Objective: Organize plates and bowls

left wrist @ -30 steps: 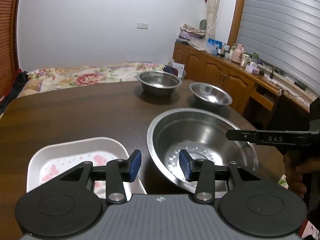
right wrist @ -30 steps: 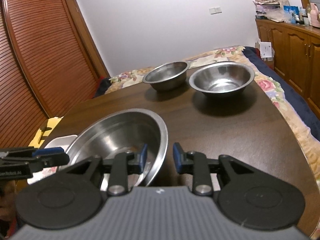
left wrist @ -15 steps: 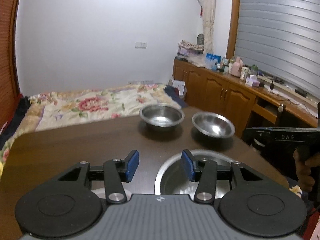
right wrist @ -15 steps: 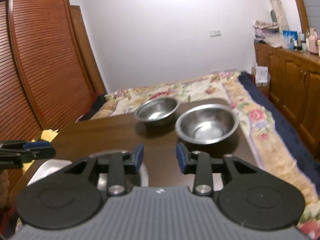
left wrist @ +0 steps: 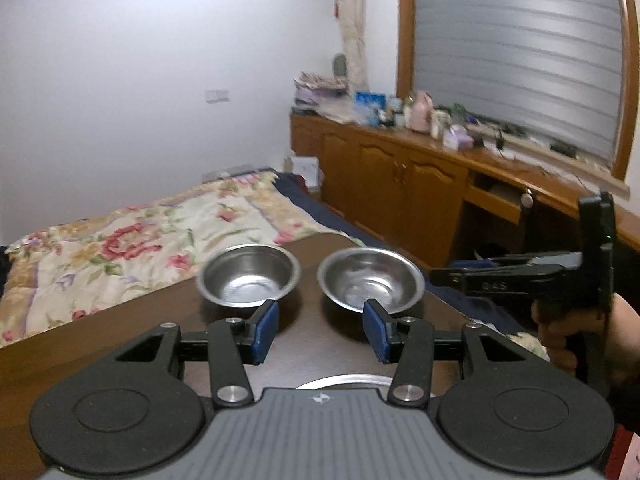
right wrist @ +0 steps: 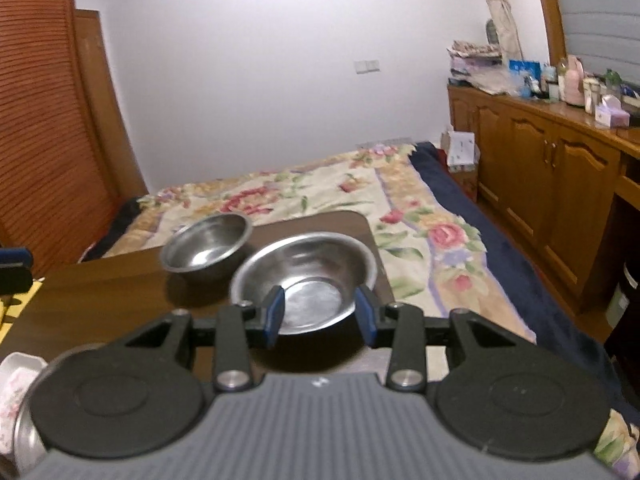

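Observation:
Two steel bowls stand at the far end of the dark wooden table (left wrist: 120, 340). The deeper bowl (left wrist: 248, 276) (right wrist: 206, 248) is on the left and the wider bowl (left wrist: 372, 280) (right wrist: 308, 276) on the right. My left gripper (left wrist: 320, 320) is open and empty, short of both. My right gripper (right wrist: 320, 308) (left wrist: 440, 274) is open too, hovering before the wider bowl's near rim without touching it. Only a strip of the large steel bowl's rim (left wrist: 344, 380) (right wrist: 24, 436) shows under the grippers. The white floral tray (right wrist: 16, 376) peeks in at the lower left.
A bed with a floral cover (left wrist: 120, 240) lies just beyond the table's far edge. Wooden cabinets (left wrist: 400, 184) with clutter on top run along the right wall. A slatted wooden wardrobe (right wrist: 44, 140) stands at the left. A hand (left wrist: 560, 340) holds the right gripper.
Both grippers have lifted and drawn back from the large bowl, which has slid almost out of sight below. The right gripper's jaws have spread wider. The two far bowls have not moved.

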Available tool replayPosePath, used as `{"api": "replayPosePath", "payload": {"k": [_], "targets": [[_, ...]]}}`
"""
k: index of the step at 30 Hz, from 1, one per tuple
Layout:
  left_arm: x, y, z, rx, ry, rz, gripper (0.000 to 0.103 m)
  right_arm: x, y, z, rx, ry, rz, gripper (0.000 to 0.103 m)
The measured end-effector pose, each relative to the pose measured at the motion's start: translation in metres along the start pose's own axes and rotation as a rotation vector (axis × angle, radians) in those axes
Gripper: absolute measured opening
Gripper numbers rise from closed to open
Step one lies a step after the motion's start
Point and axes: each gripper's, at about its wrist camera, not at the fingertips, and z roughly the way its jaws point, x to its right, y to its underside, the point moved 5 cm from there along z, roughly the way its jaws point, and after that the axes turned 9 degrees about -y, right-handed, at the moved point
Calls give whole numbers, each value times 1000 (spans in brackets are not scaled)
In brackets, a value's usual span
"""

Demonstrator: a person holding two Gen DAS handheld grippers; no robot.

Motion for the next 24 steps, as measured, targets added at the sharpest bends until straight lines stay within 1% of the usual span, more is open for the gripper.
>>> {"api": "replayPosePath", "payload": {"k": [8,11,14,18,24], "targets": [[24,-10,48,-85,25,47,48,20,1,18,-27,-5,119,40],[25,-15,66,-137,42,34,46,19,2,21,-33,10,103,40],[23,-20,84,-191,75,-13,43,19,1,24,-42,3,106,40],[26,-25,99,-212,68,-9,43,23,1,30,-57,12,112,40],[33,-28,120,-246,36,28,42,34,5,38,-85,0,175,39]]}}
